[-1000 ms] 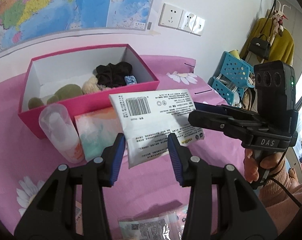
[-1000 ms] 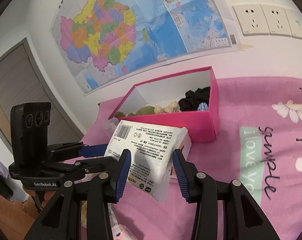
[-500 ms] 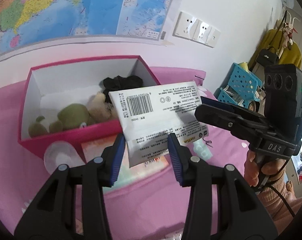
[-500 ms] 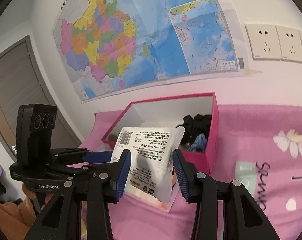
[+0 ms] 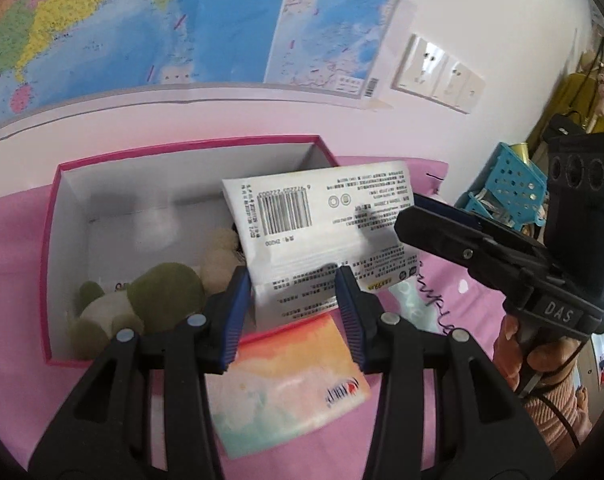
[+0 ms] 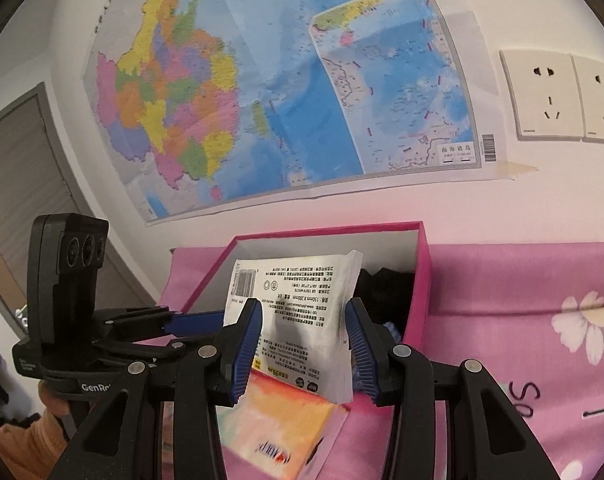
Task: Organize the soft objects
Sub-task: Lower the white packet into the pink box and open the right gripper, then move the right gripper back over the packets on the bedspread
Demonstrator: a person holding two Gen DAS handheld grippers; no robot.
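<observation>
Both tools have hold of one white tissue pack (image 5: 326, 236), lifted over the front wall of the pink box (image 5: 52, 240) at mid-frame. The left gripper (image 5: 292, 304) pinches its lower edge; the right gripper (image 6: 304, 340) clamps its end. A green plush toy (image 5: 158, 300) sits in the box; an orange-and-teal tissue pack (image 5: 290, 384) lies on the pink cloth (image 6: 522, 280) below.

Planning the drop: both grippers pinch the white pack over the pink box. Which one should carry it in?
Right, tentatively. The right gripper spans the white pack across its full width, directly facing the pink box. The left gripper pinches only a narrow lower edge.
</observation>
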